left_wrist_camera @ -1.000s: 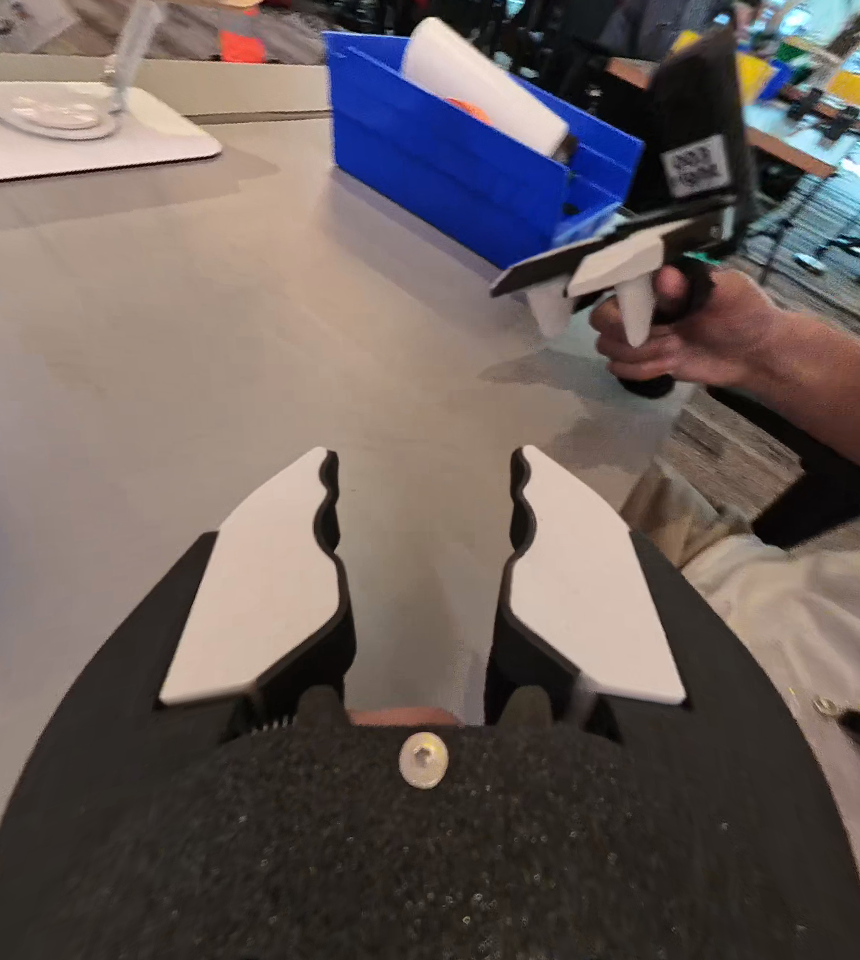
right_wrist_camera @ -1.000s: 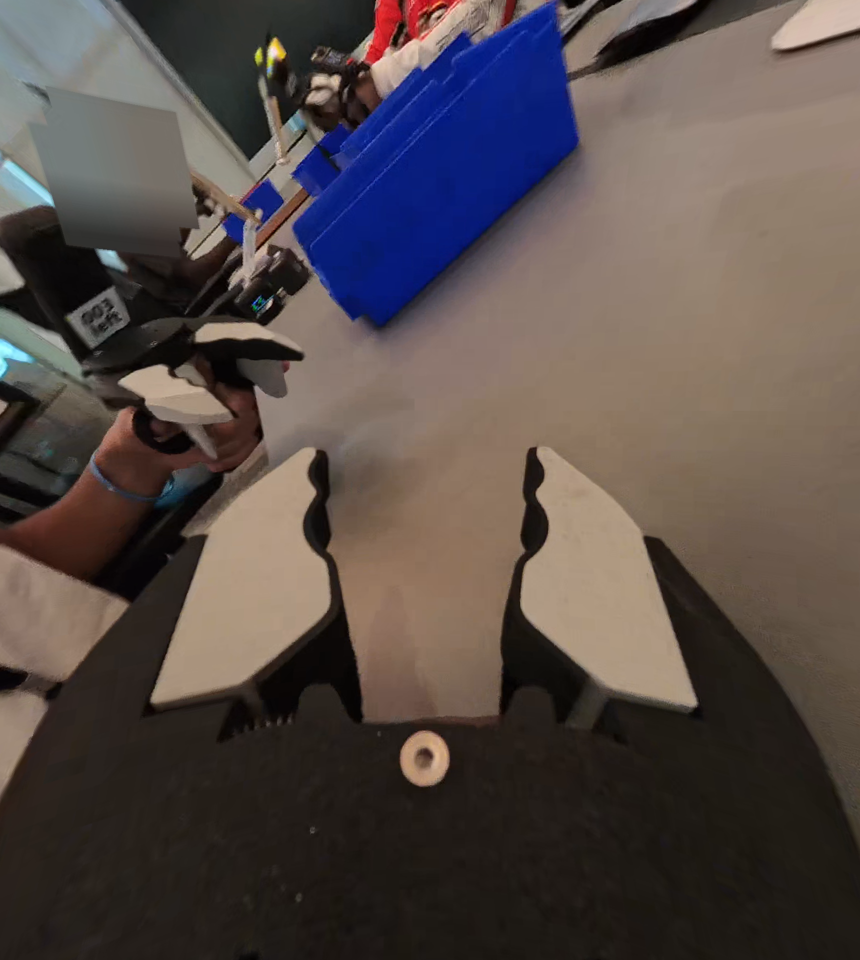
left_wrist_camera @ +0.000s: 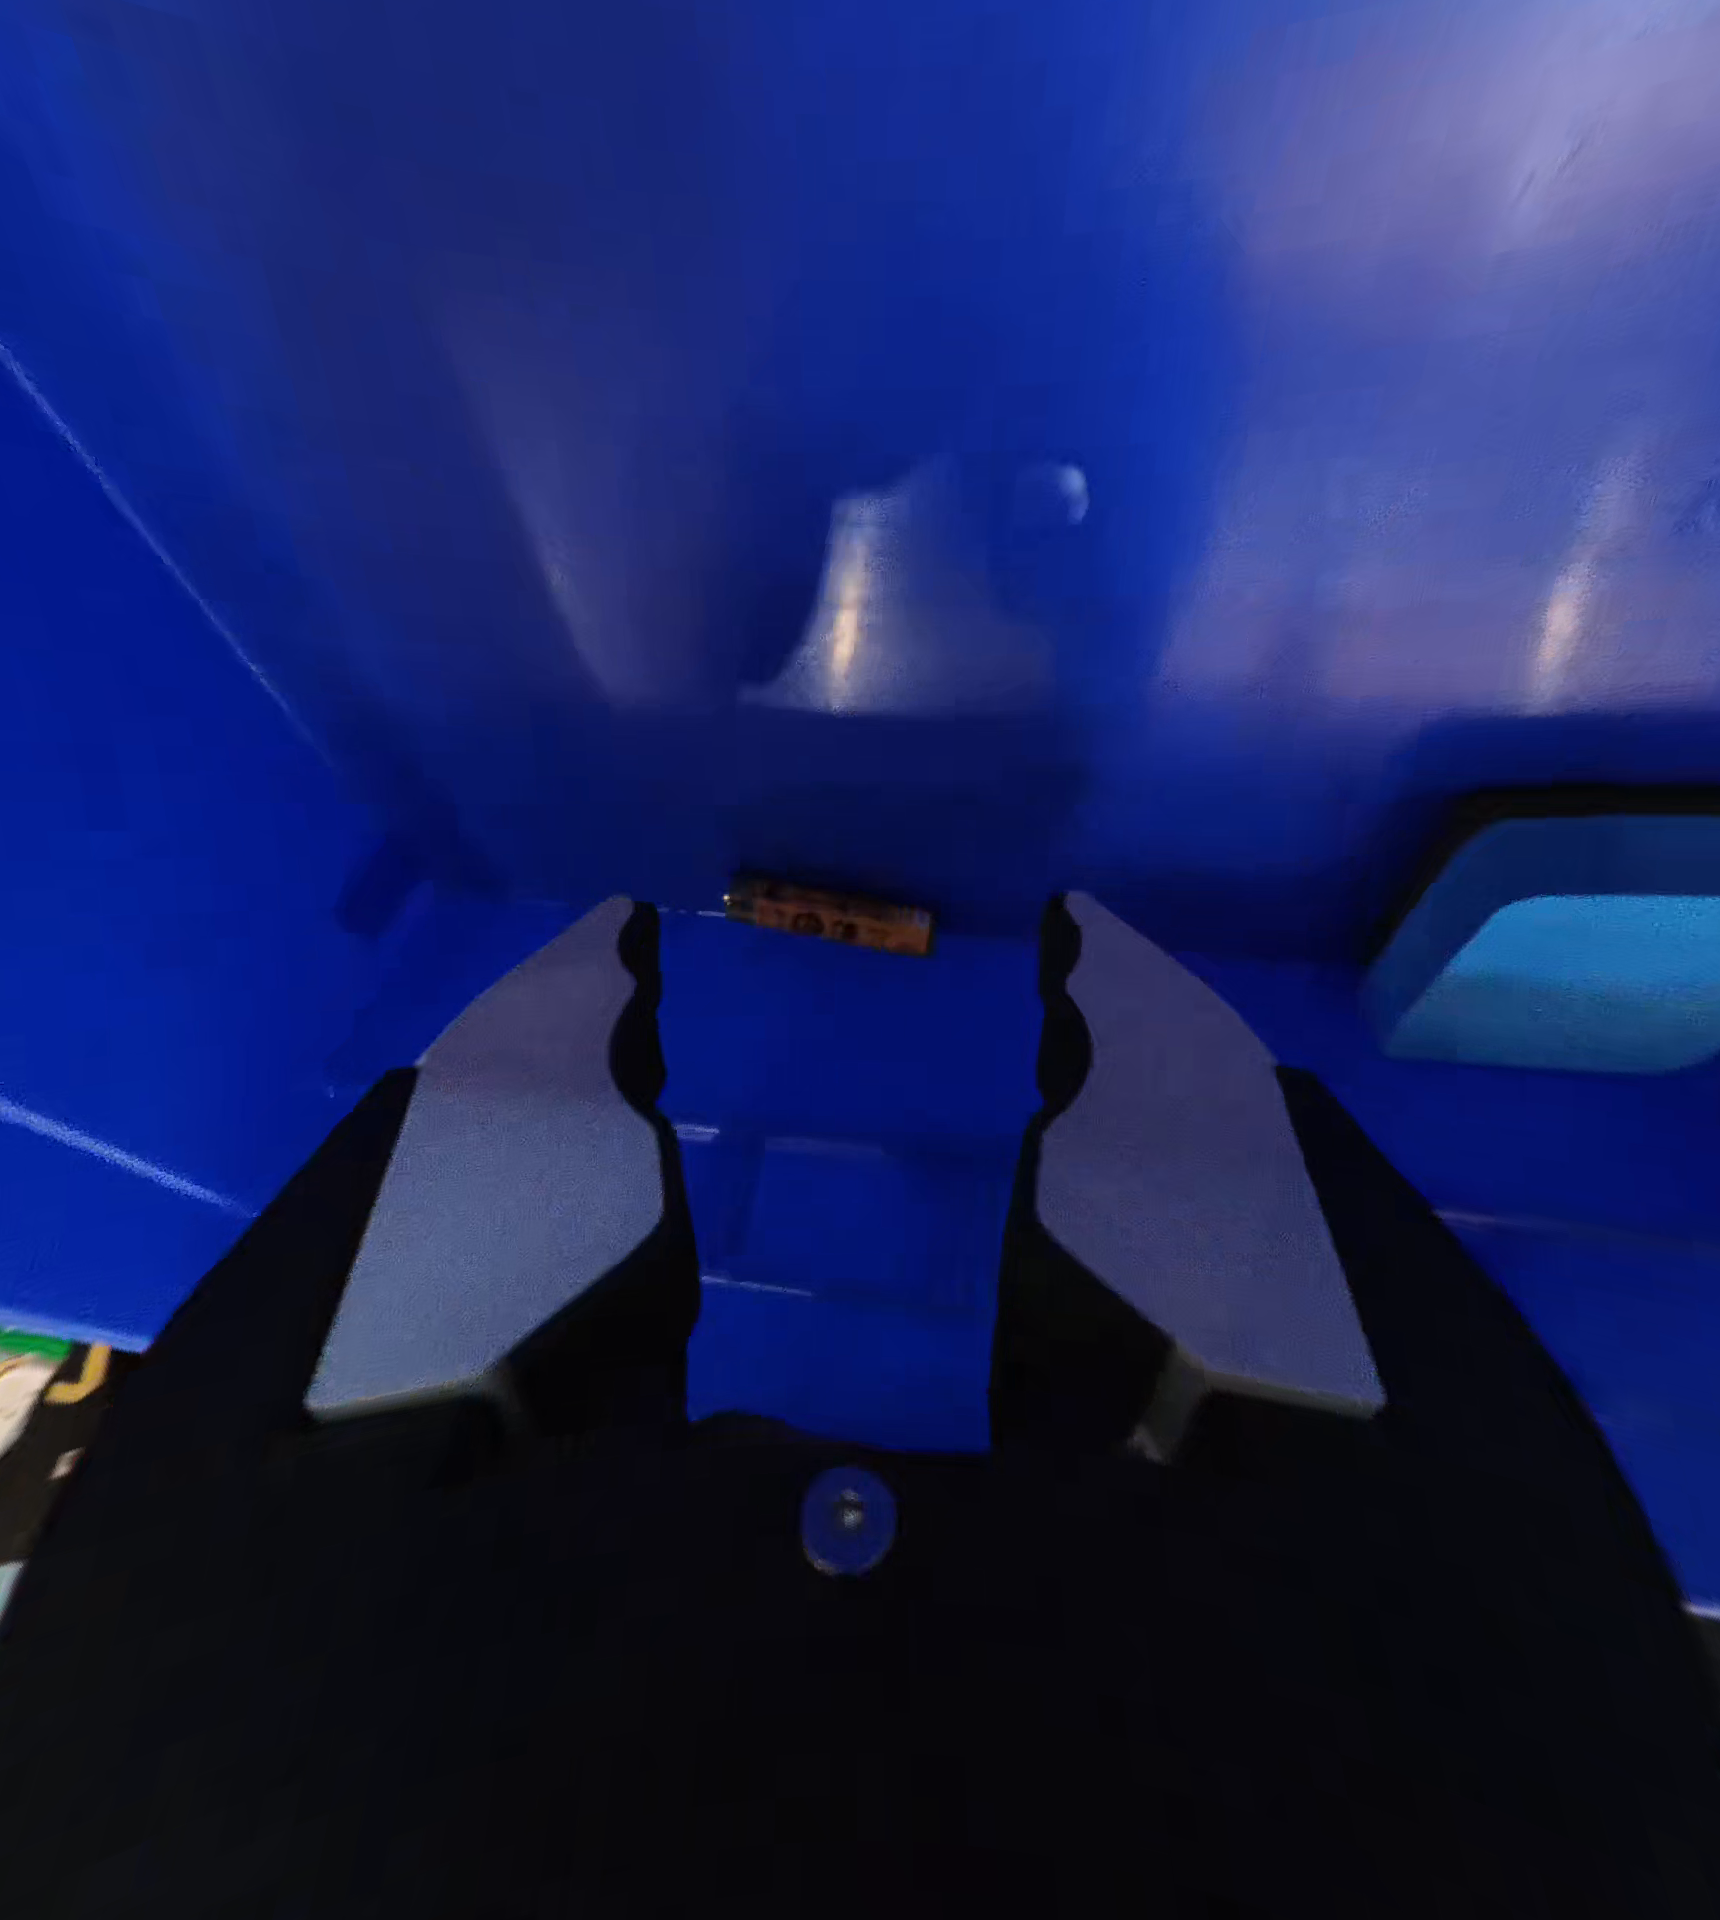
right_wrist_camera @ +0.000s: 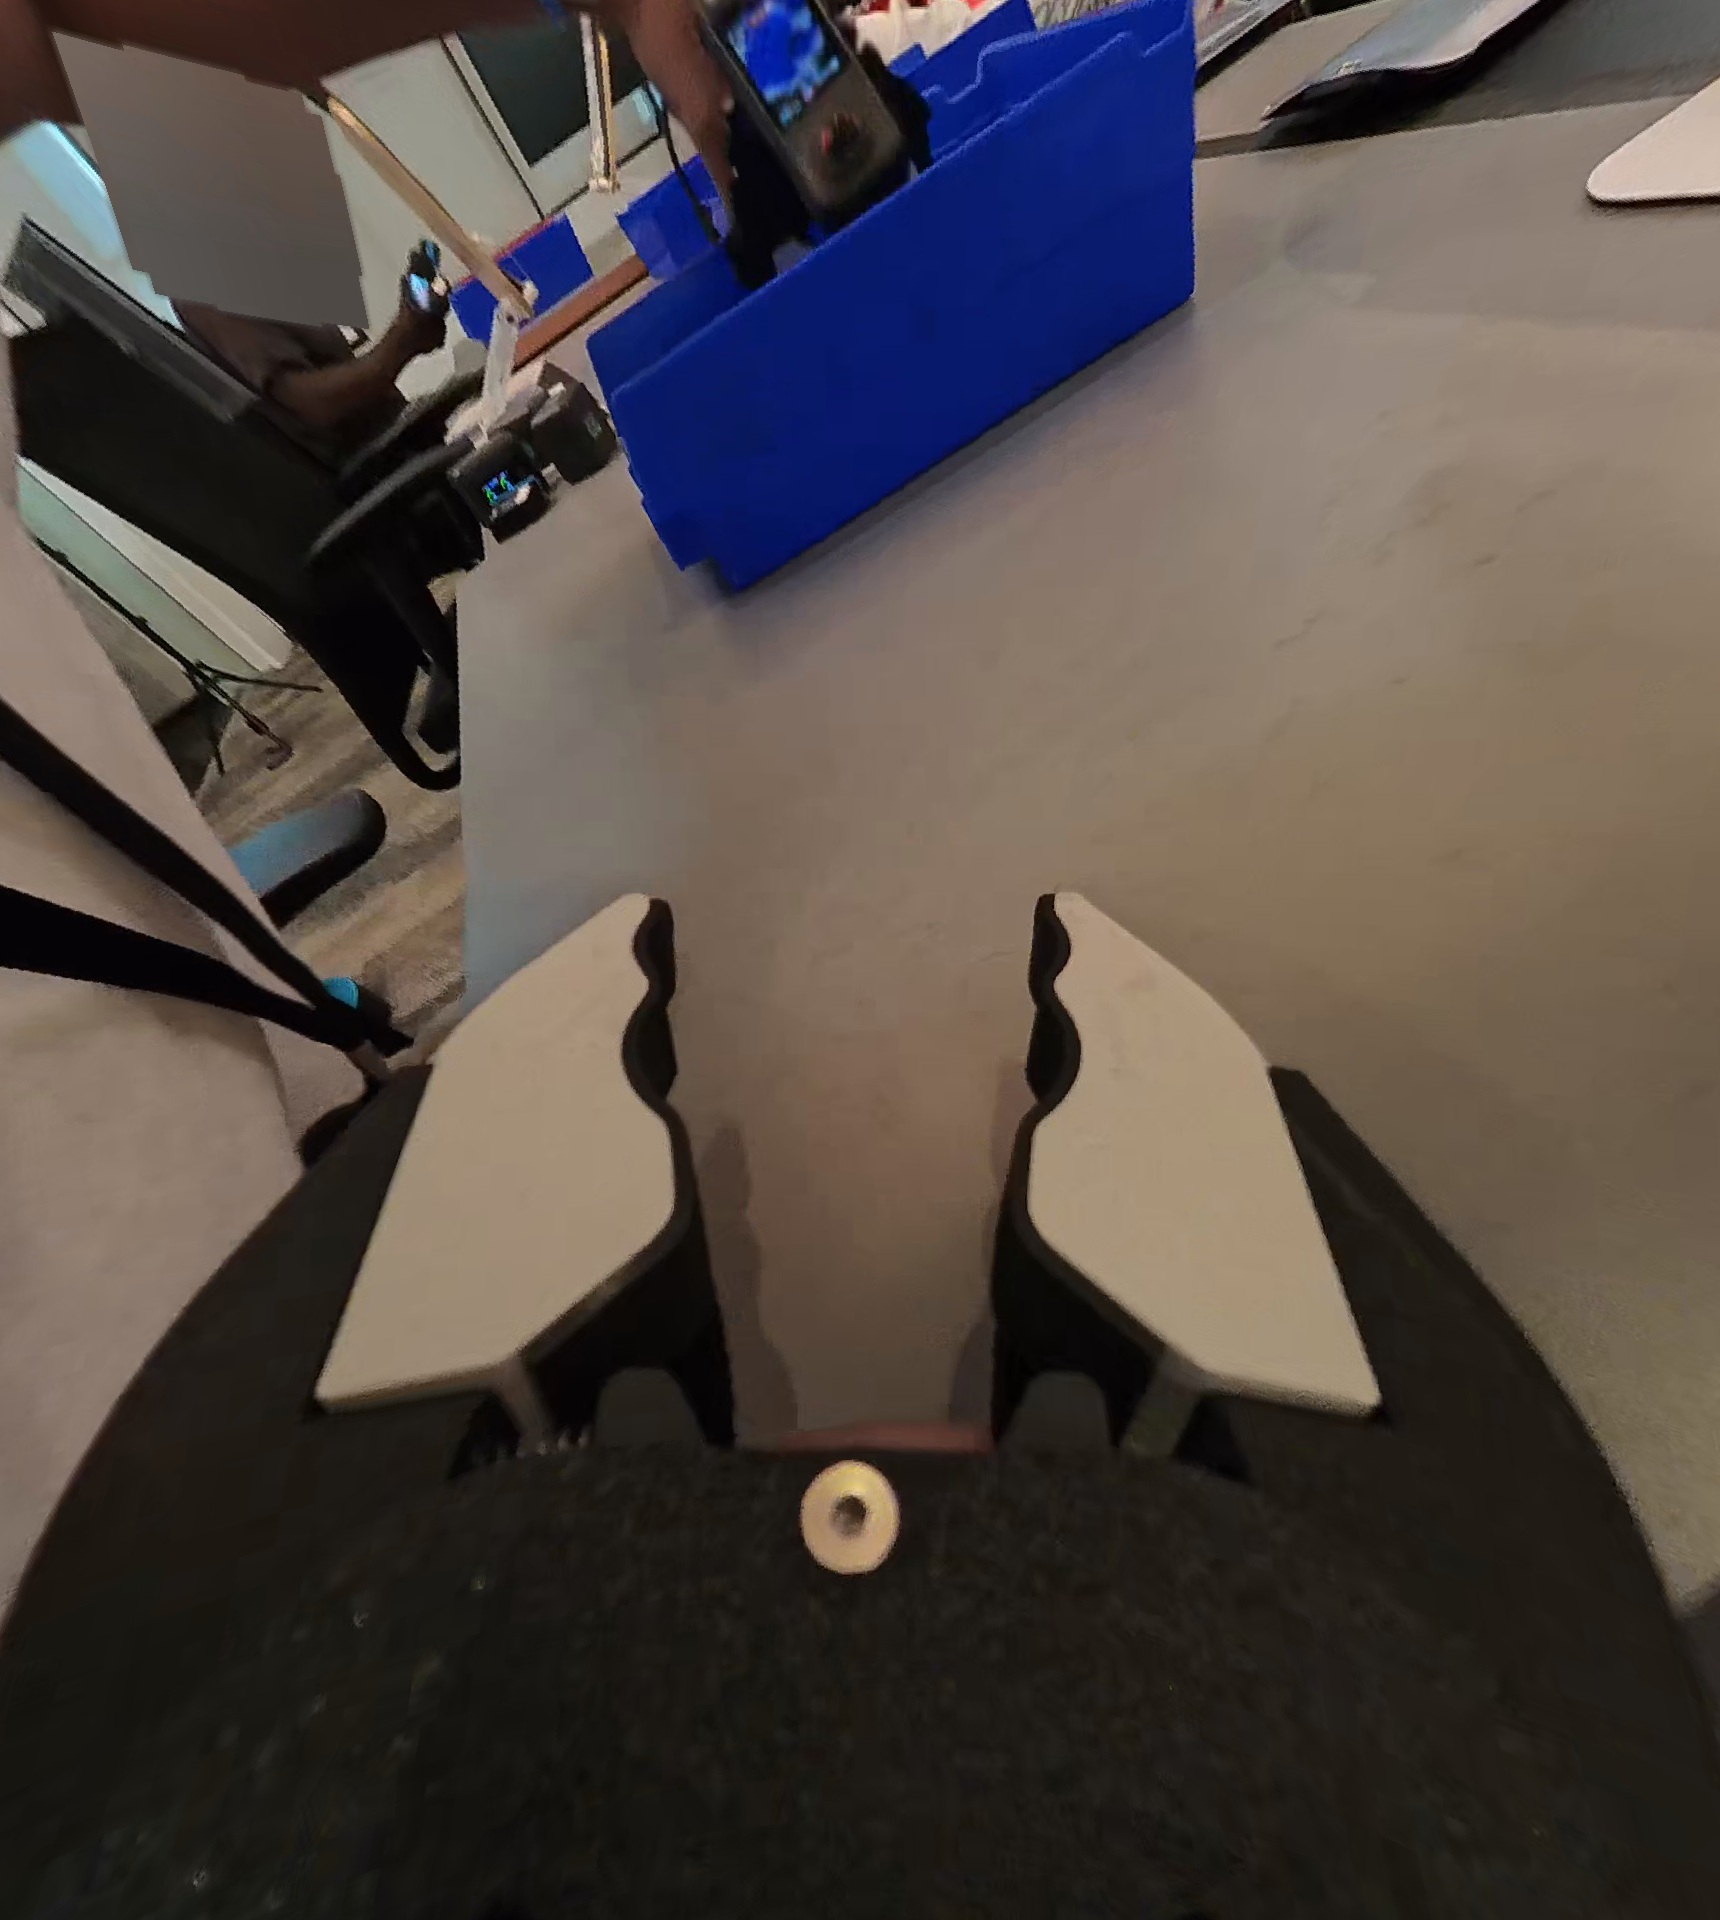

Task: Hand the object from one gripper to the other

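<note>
Battery (left_wrist_camera: pixel 830 914), small and dark with a gold band, lies crosswise on the floor of the blue bin (left_wrist_camera: pixel 212 623), just ahead of the left claw (left_wrist_camera: pixel 848 920) and between the lines of its two released fingers, not touching either. A second ago that claw hovered over bare desk with the bin well ahead; now it is down inside the bin, blue walls all round it. Right claw (right_wrist_camera: pixel 854 920), also released and empty, hangs over the grey desk (right_wrist_camera: pixel 1355 727) with the bin (right_wrist_camera: pixel 918 343) well ahead and to its left, nearer than before.
</note>
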The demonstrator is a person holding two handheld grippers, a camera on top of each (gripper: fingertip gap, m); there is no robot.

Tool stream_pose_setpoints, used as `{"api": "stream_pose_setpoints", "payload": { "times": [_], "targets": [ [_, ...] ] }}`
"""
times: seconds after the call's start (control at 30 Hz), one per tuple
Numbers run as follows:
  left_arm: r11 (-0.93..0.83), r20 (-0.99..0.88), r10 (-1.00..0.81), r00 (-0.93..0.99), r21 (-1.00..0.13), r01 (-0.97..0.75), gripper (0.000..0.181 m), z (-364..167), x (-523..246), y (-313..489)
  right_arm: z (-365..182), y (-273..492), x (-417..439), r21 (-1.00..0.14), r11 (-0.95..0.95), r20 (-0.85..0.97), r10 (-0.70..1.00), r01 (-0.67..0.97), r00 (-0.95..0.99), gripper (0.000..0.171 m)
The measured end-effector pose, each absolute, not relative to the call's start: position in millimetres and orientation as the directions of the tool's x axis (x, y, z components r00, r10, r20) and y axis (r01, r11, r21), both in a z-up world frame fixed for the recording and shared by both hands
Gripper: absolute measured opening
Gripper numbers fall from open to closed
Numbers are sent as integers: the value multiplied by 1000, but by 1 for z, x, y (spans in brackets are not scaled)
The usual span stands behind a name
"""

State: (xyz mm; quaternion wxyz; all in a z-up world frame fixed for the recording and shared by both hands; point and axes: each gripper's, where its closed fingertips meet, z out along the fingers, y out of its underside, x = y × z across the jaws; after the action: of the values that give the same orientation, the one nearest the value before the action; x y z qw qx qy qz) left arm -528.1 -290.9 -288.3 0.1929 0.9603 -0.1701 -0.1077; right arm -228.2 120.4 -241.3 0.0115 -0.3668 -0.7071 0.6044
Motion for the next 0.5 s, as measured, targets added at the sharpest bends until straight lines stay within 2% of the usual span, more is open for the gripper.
{"api": "stream_pose_setpoints", "payload": {
  "times": [0.1, 0.5],
  "targets": [
    [-833, -87, -377, 922, 467, -296, 65, -292, -534, -298, -239, 122, -228, -851, -32, -465, 510, 525, -723, 66],
    [-730, 7, -375, 927, 614, -300, 69, -303, -542, -313, -239, 117, -220, -823, -37, -520, 450, 567, -726, 64]
  ]
}}
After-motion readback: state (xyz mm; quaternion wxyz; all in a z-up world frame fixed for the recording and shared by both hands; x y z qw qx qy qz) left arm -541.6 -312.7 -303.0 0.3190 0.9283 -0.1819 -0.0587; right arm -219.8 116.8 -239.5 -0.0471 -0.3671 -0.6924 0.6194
